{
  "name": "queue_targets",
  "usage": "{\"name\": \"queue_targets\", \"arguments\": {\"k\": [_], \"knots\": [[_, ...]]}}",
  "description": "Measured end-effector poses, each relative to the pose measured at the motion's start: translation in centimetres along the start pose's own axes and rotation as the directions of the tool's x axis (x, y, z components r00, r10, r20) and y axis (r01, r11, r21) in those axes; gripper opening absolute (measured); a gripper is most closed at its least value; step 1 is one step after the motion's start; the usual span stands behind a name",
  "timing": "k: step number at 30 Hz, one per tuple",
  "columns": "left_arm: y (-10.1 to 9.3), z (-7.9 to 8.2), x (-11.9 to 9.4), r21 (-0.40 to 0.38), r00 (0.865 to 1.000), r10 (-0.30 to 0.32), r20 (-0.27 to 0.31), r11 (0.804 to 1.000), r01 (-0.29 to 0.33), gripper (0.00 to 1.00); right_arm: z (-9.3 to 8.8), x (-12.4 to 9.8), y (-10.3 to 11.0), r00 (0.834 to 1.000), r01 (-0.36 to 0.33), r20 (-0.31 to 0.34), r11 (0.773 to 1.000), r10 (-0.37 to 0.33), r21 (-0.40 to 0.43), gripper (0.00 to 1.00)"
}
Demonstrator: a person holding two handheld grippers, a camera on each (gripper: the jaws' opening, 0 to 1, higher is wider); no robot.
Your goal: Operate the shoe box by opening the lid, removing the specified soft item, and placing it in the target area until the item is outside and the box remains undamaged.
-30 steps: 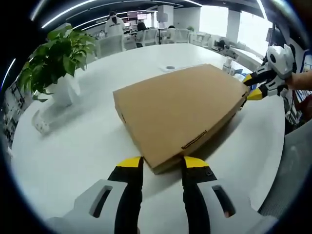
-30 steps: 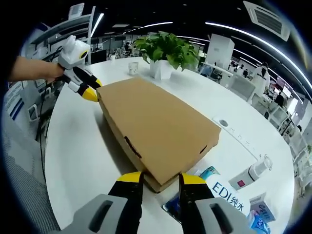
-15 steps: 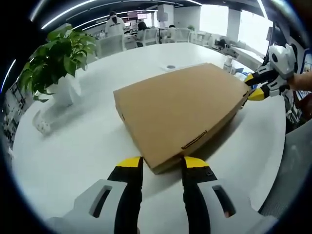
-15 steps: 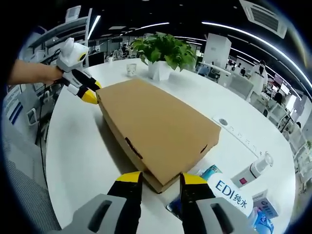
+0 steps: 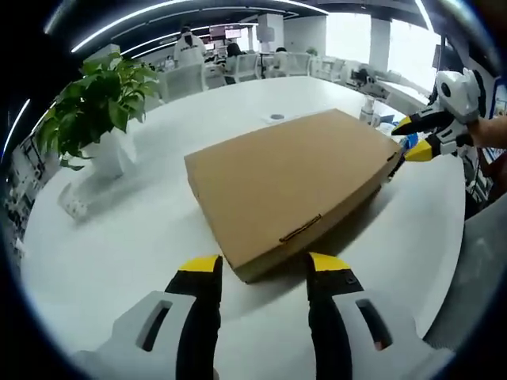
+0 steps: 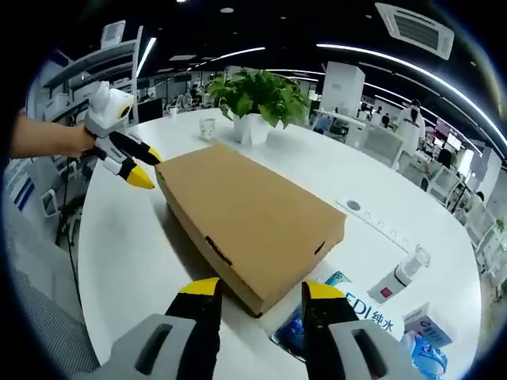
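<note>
Shoe box (image 5: 293, 186) lying flat and closed on the white table (image 5: 119, 253), long axis running corner to corner between the tools. Left gripper (image 5: 264, 269) gaping, empty, near corner at 12 o'clock just off the tips. Right gripper (image 6: 262, 291) likewise spread, empty, opposite corner at 12 o'clock, equally near.

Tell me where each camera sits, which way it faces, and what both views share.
Left gripper view: rides the left gripper, looking along its open jaws at one corner of the closed shoe box; the right gripper shows at the far corner.
Right gripper view: rides the right gripper, facing the opposite corner; a hand holds the left gripper there.
Shared: the box, white table, potted plant.
</note>
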State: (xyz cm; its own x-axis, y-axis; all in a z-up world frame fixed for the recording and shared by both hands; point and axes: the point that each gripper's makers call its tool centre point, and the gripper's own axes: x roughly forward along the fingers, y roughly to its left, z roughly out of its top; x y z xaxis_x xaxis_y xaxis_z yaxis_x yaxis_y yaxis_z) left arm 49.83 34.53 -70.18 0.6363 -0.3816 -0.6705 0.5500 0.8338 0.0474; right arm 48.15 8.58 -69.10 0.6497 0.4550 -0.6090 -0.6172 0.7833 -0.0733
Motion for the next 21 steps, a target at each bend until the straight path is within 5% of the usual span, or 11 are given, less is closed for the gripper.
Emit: {"name": "queue_targets", "arguments": {"k": [21], "knots": [[-4.9,-0.1,-7.3,-0.023,0.991,-0.004,0.134,1.0,0.007,0.6,-3.0,-9.4,-1.6,0.983,0.159,0.075,0.983,-0.166,0.097,0.67]]}}
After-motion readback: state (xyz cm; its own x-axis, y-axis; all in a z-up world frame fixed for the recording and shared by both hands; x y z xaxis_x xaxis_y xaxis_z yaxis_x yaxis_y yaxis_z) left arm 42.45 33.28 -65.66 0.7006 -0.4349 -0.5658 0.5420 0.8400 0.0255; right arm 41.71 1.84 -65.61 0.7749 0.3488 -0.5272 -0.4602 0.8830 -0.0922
